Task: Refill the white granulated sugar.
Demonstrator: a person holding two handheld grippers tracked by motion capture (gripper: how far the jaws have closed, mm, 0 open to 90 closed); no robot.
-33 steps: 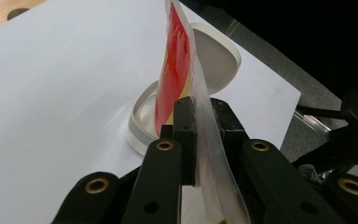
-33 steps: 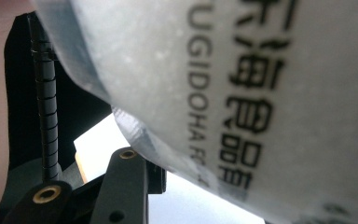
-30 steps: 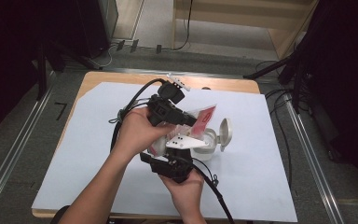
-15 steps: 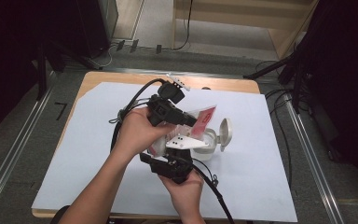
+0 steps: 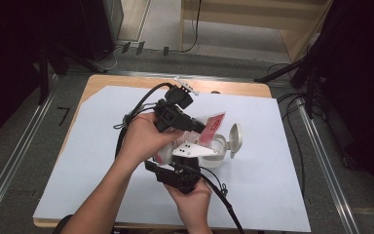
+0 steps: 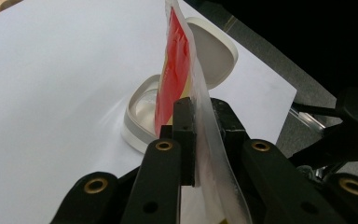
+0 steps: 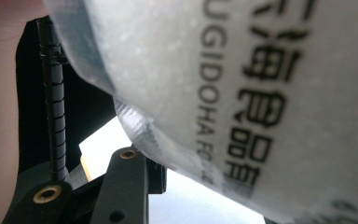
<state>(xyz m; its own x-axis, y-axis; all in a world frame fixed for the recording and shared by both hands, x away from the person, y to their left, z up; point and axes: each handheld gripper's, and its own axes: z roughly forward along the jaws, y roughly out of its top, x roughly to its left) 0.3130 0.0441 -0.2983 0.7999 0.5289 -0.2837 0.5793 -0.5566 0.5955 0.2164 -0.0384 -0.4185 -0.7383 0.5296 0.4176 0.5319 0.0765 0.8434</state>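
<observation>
A pouch with a red printed face and a clear back stands on edge above an open white container, whose flip lid leans back to the right. My left gripper comes in from the left and is shut on the pouch's edge; in the left gripper view both jaws pinch the pouch over the container. My right gripper reaches up from below and is shut on the pouch's whitish lower end. Up close, the printed pouch lies against one black finger; the other is hidden.
A white sheet covers the wooden table. Black cables loop from the left gripper at the table's back, and another cable trails toward the front edge. Metal rails and dark stands flank the table.
</observation>
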